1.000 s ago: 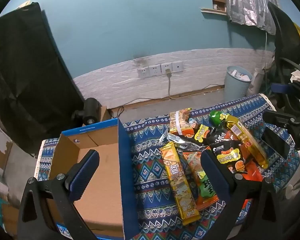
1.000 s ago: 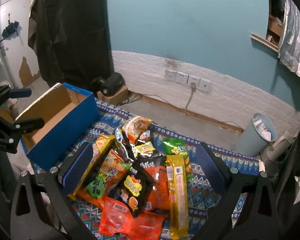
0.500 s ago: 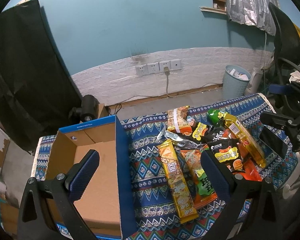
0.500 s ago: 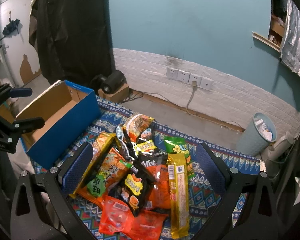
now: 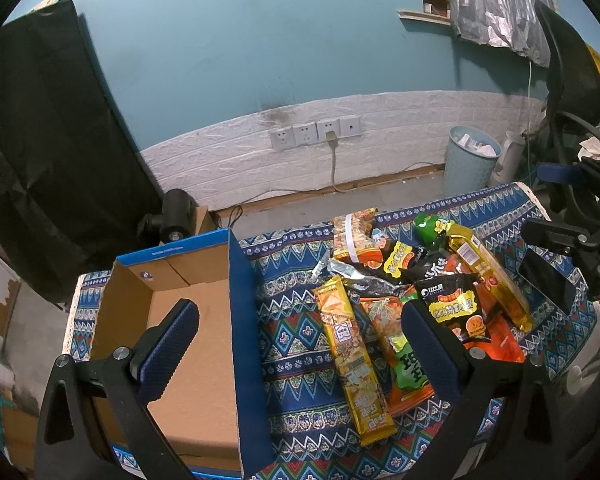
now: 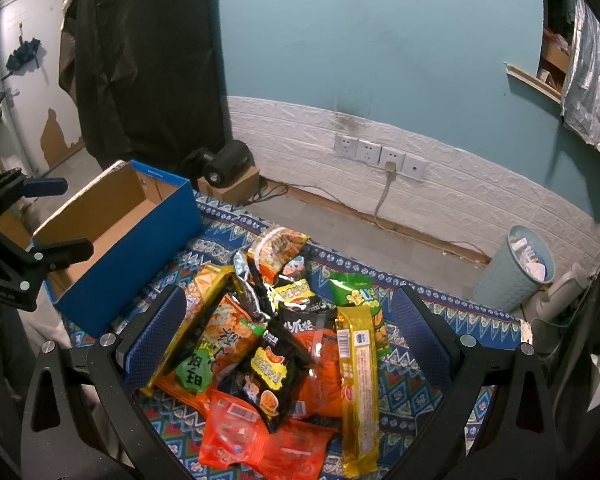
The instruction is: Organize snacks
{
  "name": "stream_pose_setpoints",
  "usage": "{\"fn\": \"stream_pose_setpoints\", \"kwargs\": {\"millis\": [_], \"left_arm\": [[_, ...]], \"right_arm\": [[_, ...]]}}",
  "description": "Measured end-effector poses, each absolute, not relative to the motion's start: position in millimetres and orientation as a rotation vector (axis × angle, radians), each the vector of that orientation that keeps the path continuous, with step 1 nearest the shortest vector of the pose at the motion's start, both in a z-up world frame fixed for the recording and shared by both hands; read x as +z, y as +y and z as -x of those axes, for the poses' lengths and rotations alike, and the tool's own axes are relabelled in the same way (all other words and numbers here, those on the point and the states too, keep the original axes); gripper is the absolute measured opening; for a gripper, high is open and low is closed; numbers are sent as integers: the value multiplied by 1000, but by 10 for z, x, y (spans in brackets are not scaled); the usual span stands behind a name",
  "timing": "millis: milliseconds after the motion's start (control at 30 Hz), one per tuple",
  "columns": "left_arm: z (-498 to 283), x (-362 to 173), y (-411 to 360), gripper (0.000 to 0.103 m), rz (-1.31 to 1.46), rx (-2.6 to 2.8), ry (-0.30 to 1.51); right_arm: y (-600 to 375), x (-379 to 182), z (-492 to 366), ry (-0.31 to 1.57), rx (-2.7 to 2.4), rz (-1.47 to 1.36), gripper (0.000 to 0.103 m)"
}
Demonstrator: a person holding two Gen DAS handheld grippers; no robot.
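A pile of snack packs lies on the patterned cloth (image 5: pixel 296 364). It holds a long yellow pack (image 5: pixel 352 360), an orange-green bag (image 5: pixel 396 344), a black pack (image 5: pixel 454 308), a gold pack (image 5: pixel 484 276) and a green bag (image 5: pixel 430 228). An open blue cardboard box (image 5: pixel 246 320) stands empty to the left of the pile. My left gripper (image 5: pixel 300 344) is open above the box's right wall. My right gripper (image 6: pixel 290 336) is open above the pile, over the black pack (image 6: pixel 268 372), a red pack (image 6: pixel 256 440) and the gold pack (image 6: pixel 358 380). Neither holds anything.
A pale blue waste bin (image 6: pixel 516 268) and a black office chair (image 5: pixel 572 92) stand off the table's right end. A black device on a small carton (image 5: pixel 176 216) sits on the floor behind the box (image 6: pixel 132 256). Wall sockets with a cable face the table.
The left wrist view has drifted slightly, with the box and the pile sliding a little leftward in frame. The right wrist view is nearly the same. Both grippers stay open and empty.
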State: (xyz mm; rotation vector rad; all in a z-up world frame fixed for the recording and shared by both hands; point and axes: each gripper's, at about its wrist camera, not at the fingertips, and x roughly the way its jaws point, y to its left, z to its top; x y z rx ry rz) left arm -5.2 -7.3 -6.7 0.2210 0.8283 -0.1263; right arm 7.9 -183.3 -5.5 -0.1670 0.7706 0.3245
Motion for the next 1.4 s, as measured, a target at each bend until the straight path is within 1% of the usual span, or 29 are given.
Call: {"fn": "stream_pose_setpoints", "kwargs": {"millis": [1400], "left_arm": [[37,-108,-118,102,-220,-139,848]], "right_arm": [[-1813,-83,-58,776,332,166,100]]}}
